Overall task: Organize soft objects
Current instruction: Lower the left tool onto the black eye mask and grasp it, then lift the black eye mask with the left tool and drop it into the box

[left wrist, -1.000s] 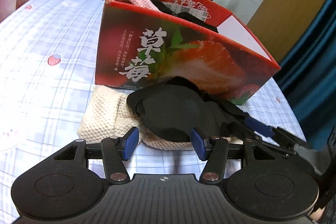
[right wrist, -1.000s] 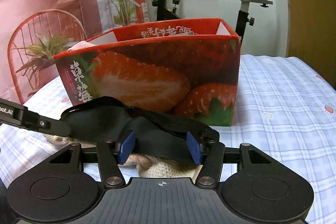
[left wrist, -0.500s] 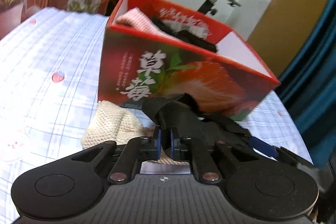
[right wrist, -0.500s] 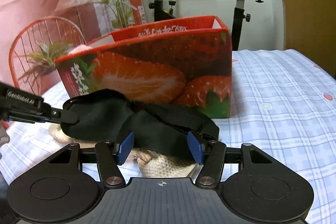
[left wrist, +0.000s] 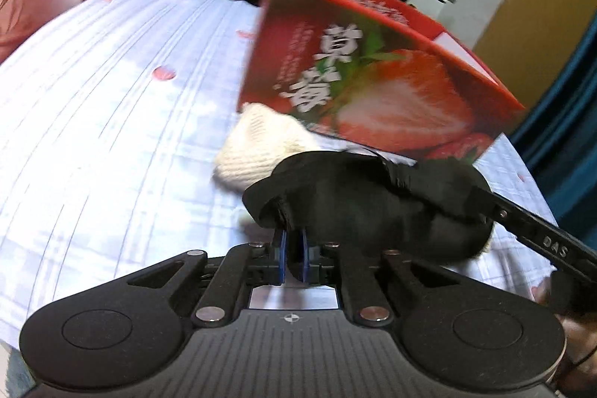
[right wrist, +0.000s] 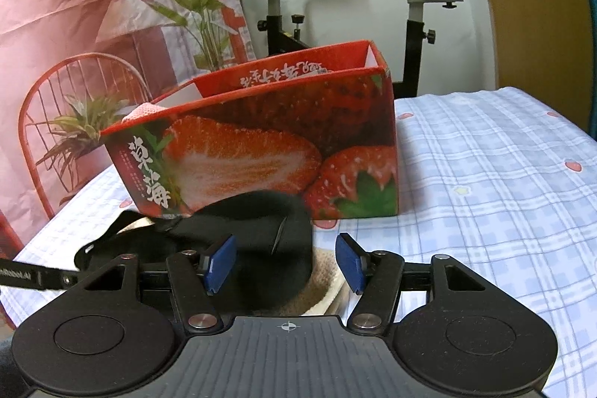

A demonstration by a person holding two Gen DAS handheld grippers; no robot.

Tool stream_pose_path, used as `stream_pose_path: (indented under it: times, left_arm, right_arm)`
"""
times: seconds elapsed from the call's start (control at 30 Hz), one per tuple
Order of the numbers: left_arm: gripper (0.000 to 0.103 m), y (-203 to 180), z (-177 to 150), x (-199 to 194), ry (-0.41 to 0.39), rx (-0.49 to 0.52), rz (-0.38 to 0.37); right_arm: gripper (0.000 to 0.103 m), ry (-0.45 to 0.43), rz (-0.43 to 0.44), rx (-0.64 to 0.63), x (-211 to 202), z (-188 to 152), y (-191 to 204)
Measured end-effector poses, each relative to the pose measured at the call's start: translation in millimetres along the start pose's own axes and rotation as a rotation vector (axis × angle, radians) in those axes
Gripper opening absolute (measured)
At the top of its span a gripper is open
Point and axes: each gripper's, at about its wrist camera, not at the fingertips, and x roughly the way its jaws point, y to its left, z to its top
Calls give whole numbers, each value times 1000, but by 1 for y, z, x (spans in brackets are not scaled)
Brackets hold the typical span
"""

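Left gripper (left wrist: 293, 254) clamped narrow on an edge of the black eye mask (left wrist: 365, 200). Right gripper (right wrist: 285, 262) half open, nothing pinched, mask's other end between its fingers. Mask draped over cream knitted cloth (left wrist: 261, 152) on the worktop (left wrist: 112, 137), touching the strawberry box (right wrist: 261, 144).

The left wrist view looks steeply down over its gripper (left wrist: 293, 258), close to the strawberry box (left wrist: 373, 77) near the table's (left wrist: 93, 137) far edge. The right wrist view looks flatter, facing the box's (right wrist: 261, 144) long side. Both share the box and the black cloth (left wrist: 358, 204) (right wrist: 261, 230).
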Motion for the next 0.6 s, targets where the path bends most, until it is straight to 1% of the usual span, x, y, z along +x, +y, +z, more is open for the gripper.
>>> stream_pose_path:
  times: [0.07, 0.17, 0.27, 0.33, 0.47, 0.57, 0.6]
  left_arm:
    - [9, 2, -1, 1, 0, -7, -2]
    - [10, 1, -7, 1, -1, 8, 9]
    - [11, 1, -10, 4, -3, 5, 10]
    - [11, -1, -9, 6, -5, 1, 9]
    - [11, -2, -11, 8, -11, 7, 10]
    - [11, -1, -12, 6, -14, 7, 10]
    - [11, -1, -13, 6, -14, 7, 9]
  right_arm:
    - [56, 3, 1, -10, 1, -2, 1]
    - [55, 14, 24, -20, 3, -3, 5]
    - [51, 17, 34, -42, 4, -3, 10]
    - [49, 26, 44, -44, 3, -4, 11]
    - [48, 48, 56, -30, 3, -6, 10]
    - [41, 63, 67, -6, 4, -7, 6]
    - [37, 61, 65, -8, 3, -7, 6]
